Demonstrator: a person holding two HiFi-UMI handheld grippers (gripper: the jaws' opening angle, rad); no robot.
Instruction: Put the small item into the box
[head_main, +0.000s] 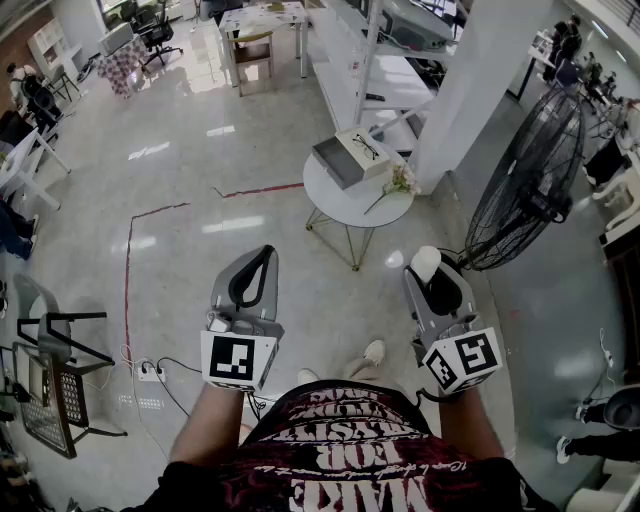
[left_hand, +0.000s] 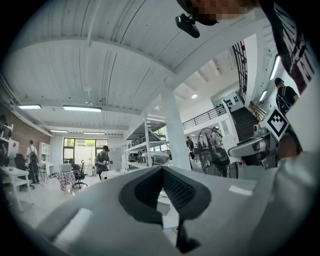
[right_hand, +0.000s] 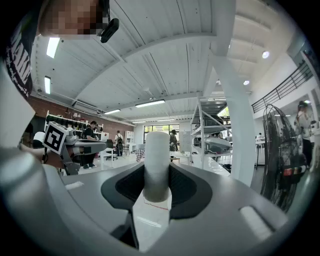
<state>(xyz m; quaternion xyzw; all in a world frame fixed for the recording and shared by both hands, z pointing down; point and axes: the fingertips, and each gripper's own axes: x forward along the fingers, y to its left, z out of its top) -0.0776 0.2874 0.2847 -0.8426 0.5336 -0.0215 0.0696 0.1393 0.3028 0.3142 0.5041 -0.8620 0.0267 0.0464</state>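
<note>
We log a large open-plan workspace, probably an office-cum-lab: polished grey floor (head_main: 200, 170), white shelving racks (head_main: 385, 60), a tall pedestal fan (head_main: 525, 185), office chairs (head_main: 155, 32), ceiling strip lights (left_hand: 82, 108), and a staircase (left_hand: 246, 120) to a mezzanine.

A glossy grey concrete floor (head_main: 200, 190) spreads out, crossed by a red tape line (head_main: 127, 270). A round white table (head_main: 345, 210) on thin wire legs stands near a white square column (head_main: 470, 80), and a large black pedestal fan (head_main: 525, 180) is just beside the column. White shelving racks (head_main: 375, 60) run behind. A black chair (head_main: 70, 317) stands at the left. The white slatted ceiling (left_hand: 100, 65) carries strip lights (left_hand: 82, 108). A brick wall (left_hand: 20, 132), tall windows (left_hand: 80, 145) and a black-railed staircase (left_hand: 245, 120) close the room.
</note>
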